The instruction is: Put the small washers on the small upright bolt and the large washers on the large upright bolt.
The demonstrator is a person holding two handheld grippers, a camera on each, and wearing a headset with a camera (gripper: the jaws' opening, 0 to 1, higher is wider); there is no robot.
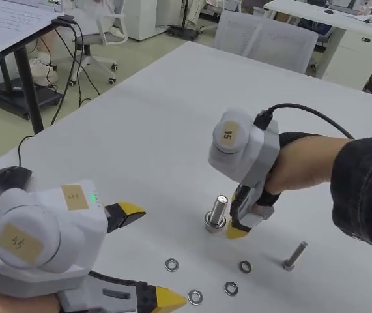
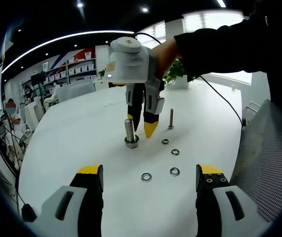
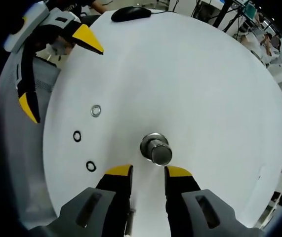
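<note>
Hovering with jaws spread wide, the left gripper (image 1: pixel 153 254) has four washers (image 1: pixel 195 297) lying flat just ahead of its tips; thin, light, probably slippery, each wants pinching across its rim. The right gripper (image 3: pixel 148 173), jaws narrowly parted and empty, sits beside the large bolt (image 1: pixel 216 214).

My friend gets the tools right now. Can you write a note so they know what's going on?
Left tool: open, empty, over the table near the loose washers.
Right tool: open, empty, tips beside the large bolt.
Small bolt stands apart, upright. Four washers lie flat on the table.
Done: unclear whether any washer is on a bolt.
Left: put those four washers on their matching bolts.
</note>
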